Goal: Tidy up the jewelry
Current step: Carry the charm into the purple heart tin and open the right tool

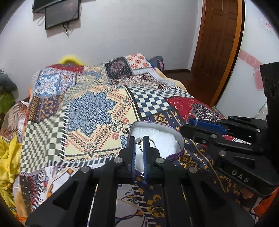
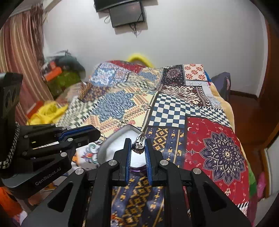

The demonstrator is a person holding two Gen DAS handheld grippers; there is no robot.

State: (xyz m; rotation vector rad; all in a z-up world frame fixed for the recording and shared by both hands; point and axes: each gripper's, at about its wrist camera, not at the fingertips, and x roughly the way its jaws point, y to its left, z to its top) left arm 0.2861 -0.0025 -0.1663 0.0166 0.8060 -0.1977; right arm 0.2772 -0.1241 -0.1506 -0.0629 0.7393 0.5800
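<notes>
A heart-shaped jewelry box [image 1: 176,138] with white padding lies open on the patchwork bedspread; it also shows in the right wrist view [image 2: 111,141]. My left gripper [image 1: 139,139] is shut on a silver ring [image 1: 140,141] and holds it over the box. It also shows from the side in the right wrist view [image 2: 97,135]. My right gripper [image 2: 138,142] is shut on a silver ring [image 2: 138,144] over the box's right edge. It also shows in the left wrist view [image 1: 190,121], at the right of the box.
A gold ring [image 1: 157,211] lies on the bedspread near me. Yellow cloth [image 2: 47,111] and bags are piled at the bed's left. A wooden door [image 1: 218,43] stands at the far right. A screen [image 2: 127,14] hangs on the wall.
</notes>
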